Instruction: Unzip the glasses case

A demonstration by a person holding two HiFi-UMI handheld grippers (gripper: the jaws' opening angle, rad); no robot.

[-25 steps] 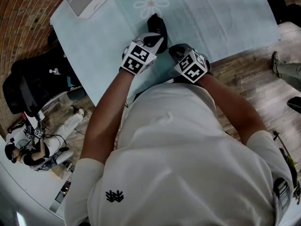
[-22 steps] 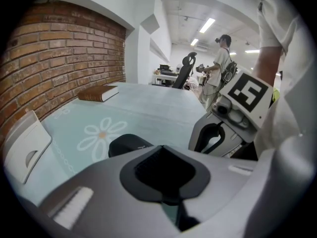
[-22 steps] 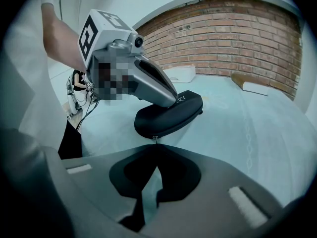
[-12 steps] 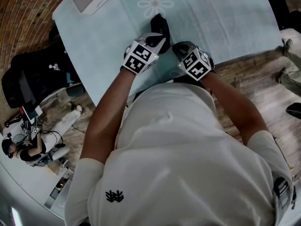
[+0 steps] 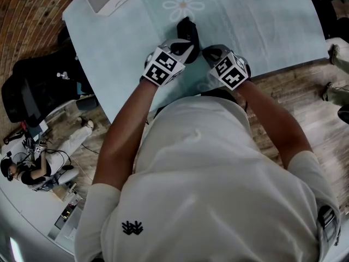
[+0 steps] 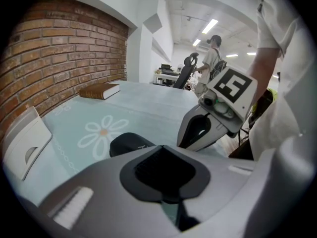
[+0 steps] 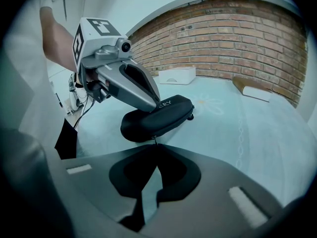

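A brick wall [image 7: 223, 31] runs behind a desk [image 5: 262, 21] covered in a pale teal cloth printed with a white daisy [image 5: 183, 5]. On the cloth, on the near side of the daisy, lies a black oval zip-up glasses case [image 7: 158, 118]. Pale letters on its lid read "ERY"; whatever comes before them is hidden.

The left tongs [image 7: 152, 102] are closed with nothing between them, and their tip rests on top of the case, right at the lettering. The right tongs [image 7: 156, 148] stand just beside the case's near edge, closed at the tip on the small metal zipper pull [image 7: 155, 141] that hangs from the case's seam. The zip line looks closed along the side that shows.

Beyond the case toward the wall sits a shallow white rectangular tray [image 7: 173, 76], well apart from it. Farther along the wall, at the desk's far end from the case, lies a closed brown hardback book [image 6: 100, 90]. Past the desk, away from the case, a person in a cap [image 6: 213, 58] stands under strip ceiling lights.

The wearer's white shirt carries a small black emblem [image 5: 132, 227] with no readable words.
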